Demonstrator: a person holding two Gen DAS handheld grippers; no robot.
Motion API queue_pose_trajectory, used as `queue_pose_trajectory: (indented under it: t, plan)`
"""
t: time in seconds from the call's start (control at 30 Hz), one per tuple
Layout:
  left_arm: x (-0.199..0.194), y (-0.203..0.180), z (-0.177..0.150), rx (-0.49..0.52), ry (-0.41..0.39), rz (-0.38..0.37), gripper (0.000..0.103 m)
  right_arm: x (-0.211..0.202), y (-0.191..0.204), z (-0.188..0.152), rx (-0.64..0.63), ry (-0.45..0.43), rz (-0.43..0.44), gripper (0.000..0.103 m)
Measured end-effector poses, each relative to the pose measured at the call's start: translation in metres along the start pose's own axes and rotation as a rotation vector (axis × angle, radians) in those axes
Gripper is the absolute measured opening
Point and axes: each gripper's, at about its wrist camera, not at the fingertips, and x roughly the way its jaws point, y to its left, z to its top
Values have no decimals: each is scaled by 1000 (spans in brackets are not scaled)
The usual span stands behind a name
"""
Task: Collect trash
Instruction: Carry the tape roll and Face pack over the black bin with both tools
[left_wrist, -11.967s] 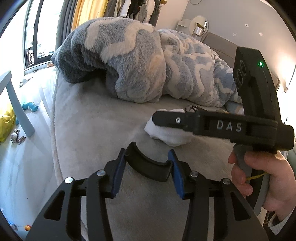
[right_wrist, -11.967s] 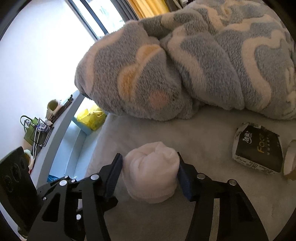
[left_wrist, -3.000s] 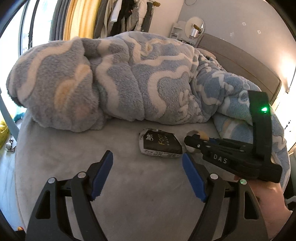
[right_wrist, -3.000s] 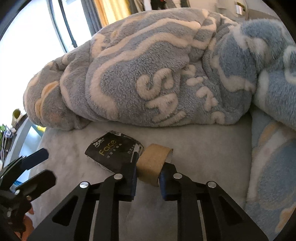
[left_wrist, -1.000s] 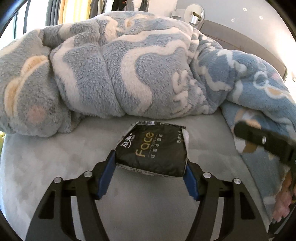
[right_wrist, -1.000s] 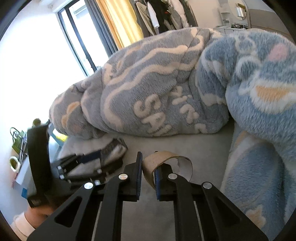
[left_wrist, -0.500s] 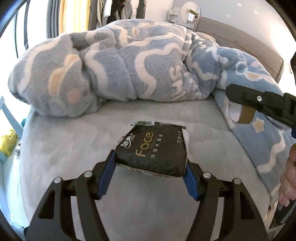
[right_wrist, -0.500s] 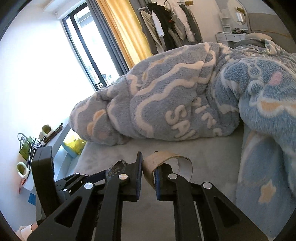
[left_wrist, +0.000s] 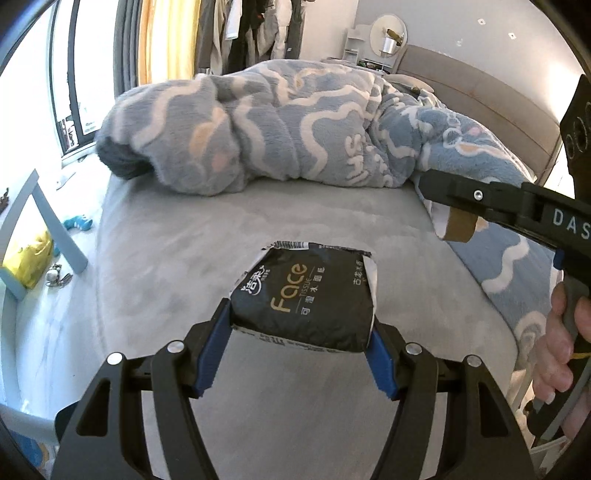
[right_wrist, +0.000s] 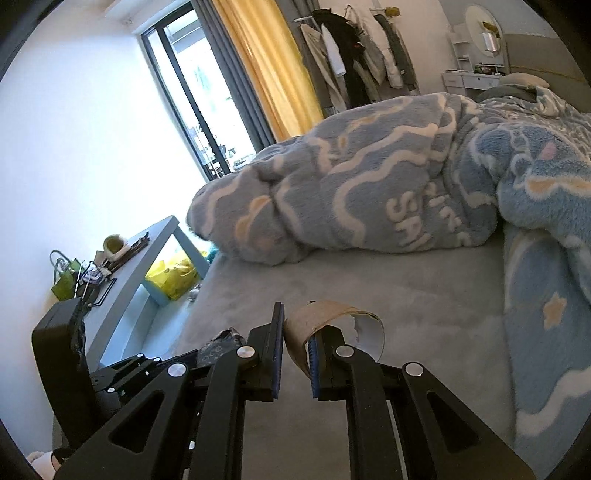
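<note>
The tube (right_wrist: 332, 325), pinched by one thin wall in the right gripper (right_wrist: 295, 363), could be dropped, as could the pack (left_wrist: 303, 299) squeezed between the left gripper's (left_wrist: 297, 350) wide fingers.

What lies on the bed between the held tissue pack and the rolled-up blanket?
Nothing: in the left wrist view only bare grey bed sheet stretches from the tissue pack, clamped in the left gripper, to the blanket.

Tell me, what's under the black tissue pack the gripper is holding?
Under the black tissue pack, clamped by the left gripper, only the grey bed cover shows. The pack hides the patch directly beneath it, so I can't tell whether anything lies there.
</note>
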Motion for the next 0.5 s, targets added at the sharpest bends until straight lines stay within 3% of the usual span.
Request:
queue_pose_trajectory:
  t: [0.5]
  plan:
    - [-65,66,-39,-21,-20,73,69,2,78,-26,-44,17,38,12]
